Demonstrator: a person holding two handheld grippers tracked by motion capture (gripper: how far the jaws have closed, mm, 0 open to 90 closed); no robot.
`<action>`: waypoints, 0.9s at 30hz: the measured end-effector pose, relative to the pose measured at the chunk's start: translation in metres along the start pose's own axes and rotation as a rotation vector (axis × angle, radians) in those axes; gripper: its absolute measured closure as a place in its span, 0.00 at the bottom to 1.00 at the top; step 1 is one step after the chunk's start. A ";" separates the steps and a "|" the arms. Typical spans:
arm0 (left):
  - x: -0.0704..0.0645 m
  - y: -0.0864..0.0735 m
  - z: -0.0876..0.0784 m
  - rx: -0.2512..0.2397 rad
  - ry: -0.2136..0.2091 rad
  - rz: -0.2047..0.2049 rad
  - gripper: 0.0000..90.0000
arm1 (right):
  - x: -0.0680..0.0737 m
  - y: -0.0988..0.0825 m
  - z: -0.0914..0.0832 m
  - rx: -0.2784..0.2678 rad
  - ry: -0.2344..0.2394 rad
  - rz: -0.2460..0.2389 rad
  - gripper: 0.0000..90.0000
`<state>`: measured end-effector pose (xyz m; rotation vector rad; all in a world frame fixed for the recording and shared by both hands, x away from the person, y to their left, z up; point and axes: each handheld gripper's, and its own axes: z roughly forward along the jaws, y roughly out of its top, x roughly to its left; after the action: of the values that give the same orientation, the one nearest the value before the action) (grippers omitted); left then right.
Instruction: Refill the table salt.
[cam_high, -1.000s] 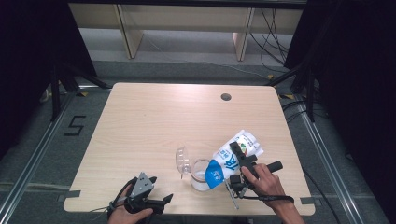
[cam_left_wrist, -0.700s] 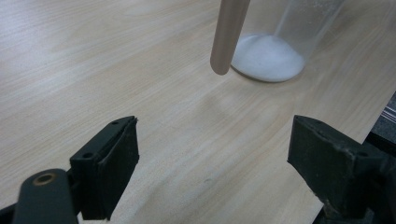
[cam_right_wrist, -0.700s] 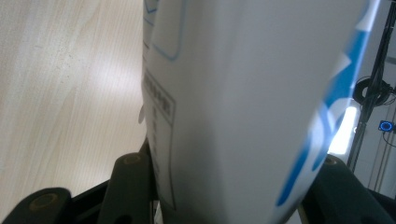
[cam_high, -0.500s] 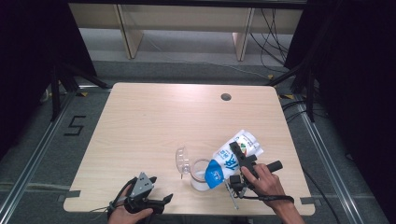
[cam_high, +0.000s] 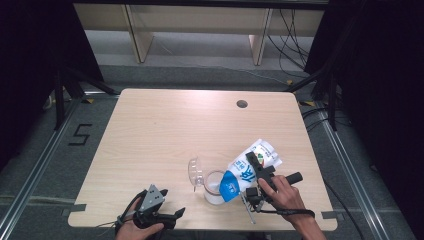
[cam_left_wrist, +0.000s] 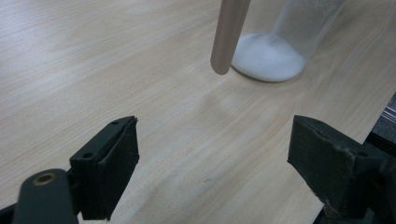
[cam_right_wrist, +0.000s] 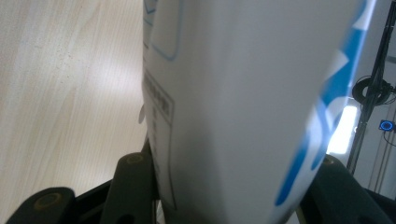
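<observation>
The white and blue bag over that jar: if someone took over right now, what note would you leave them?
Right gripper: shut on the white and blue bag, tipped mouth-down over the clear jar.
Left gripper: open, holding nothing, near the table's front edge.
Done: white powder lies in the jar's bottom; the jar's clear lid lies beside it.
Left: probably finish pouring, set the bag down, close the jar.

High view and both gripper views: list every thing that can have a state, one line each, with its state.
Blue-and-white pouch: tilted, its blue end at the rim of the glass, clamped in the right hand-held gripper.
Clear glass: upright, white powder piled in its bottom.
Clear lid: off the glass, lying beside it.
Left hand-held gripper: open, holding nothing, low over the table.
</observation>
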<state>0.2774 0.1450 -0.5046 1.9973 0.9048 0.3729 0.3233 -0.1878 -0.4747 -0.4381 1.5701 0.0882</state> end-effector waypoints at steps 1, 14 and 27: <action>0.002 0.000 -0.001 0.018 0.008 0.021 0.18 | 0.000 0.000 0.000 0.001 -0.002 0.003 0.62; 0.002 0.000 -0.001 0.017 0.007 0.021 0.18 | 0.001 0.000 -0.001 0.024 0.015 0.014 0.63; 0.001 0.000 -0.001 0.007 0.003 0.010 0.18 | 0.002 0.000 -0.001 0.028 0.015 0.022 0.63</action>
<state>0.2775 0.1458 -0.5041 2.0086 0.9002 0.3791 0.3225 -0.1888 -0.4763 -0.4009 1.5896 0.0795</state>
